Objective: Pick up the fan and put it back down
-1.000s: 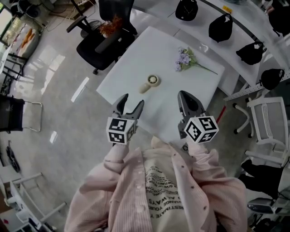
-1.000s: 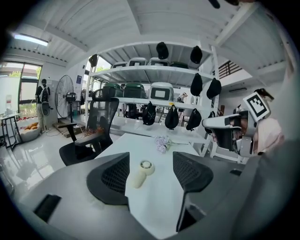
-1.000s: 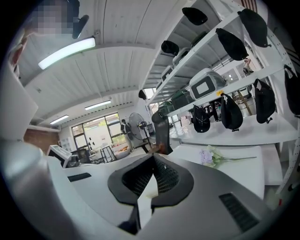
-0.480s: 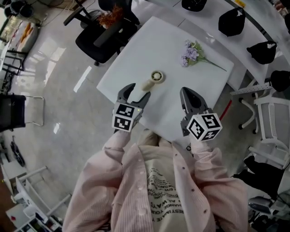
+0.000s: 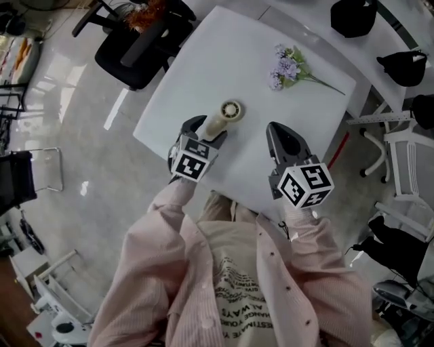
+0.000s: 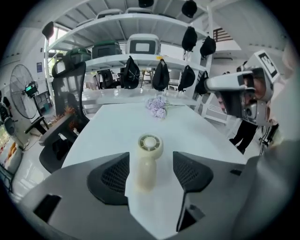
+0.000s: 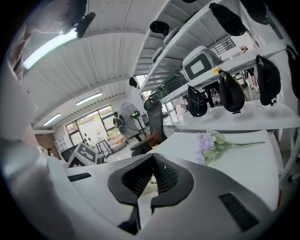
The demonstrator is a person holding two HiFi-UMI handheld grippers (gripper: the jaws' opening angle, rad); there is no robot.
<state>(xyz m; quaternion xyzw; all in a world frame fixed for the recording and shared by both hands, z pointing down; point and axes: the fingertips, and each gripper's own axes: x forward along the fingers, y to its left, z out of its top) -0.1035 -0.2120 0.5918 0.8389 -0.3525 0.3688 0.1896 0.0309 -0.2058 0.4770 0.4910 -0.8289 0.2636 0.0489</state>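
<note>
The small cream hand fan [image 5: 225,115] lies on the white table [image 5: 203,68], round head pointing away from me. My left gripper [image 5: 206,131] is open and low at the table, one jaw on each side of the fan's handle [image 6: 146,169]; a gap shows on both sides in the left gripper view. The left gripper's [image 6: 150,168] pads do not touch the fan [image 6: 149,146]. My right gripper [image 5: 279,134] hovers to the right of the fan, shut with nothing in it [image 7: 152,164].
A sprig of lilac flowers [image 5: 290,62] lies at the table's far right, also in the gripper views [image 6: 157,106] [image 7: 209,142]. A black office chair [image 5: 132,44] stands left of the table. Black caps [image 5: 354,15] sit on a bench behind, and a white chair [image 5: 407,162] stands at the right.
My left gripper has moved forward from the table's near edge until its open jaws straddle the fan's handle. The right gripper has stayed shut and barely shifted.
</note>
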